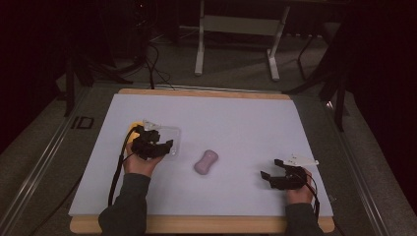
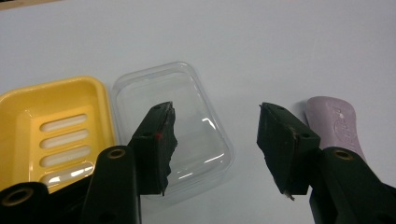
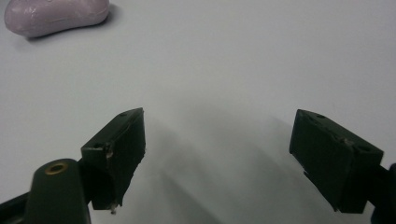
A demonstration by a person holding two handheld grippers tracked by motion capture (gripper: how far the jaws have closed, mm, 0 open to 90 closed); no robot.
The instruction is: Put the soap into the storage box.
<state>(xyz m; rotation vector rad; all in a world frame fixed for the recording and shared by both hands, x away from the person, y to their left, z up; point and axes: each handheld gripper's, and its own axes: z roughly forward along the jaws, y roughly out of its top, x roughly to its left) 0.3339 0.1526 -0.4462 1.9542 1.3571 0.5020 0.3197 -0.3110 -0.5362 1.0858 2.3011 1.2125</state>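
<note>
- The soap (image 1: 206, 162) lies near the middle of the white mat (image 1: 236, 118), a little toward its near edge, between the two grippers and touching neither.
- Its long axis runs on a slant, from the near-left toward the far-right corner of the mat.
- The left gripper (image 1: 156, 146) is the nearer one, I judge: the soap sits just to its right, while the right gripper (image 1: 273, 168) stands well apart by the near-right corner.
- Left gripper: jaws spread wide, nothing between them; they hang over the clear lid (image 2: 173, 126).
- Right gripper (image 3: 217, 158): also released, jaws apart over bare mat.
- The left gripper view shows what the high view blurs: the yellow dish (image 2: 56, 130) with slots in its floor, lying just beside the lid, and the soap (image 2: 334, 126) peeking out behind the right-hand jaw.
- The right gripper view puts the soap (image 3: 56, 16) far off at its upper left.
- A likely next move is the left gripper swinging right onto the soap, closing across its narrow waist.
</note>
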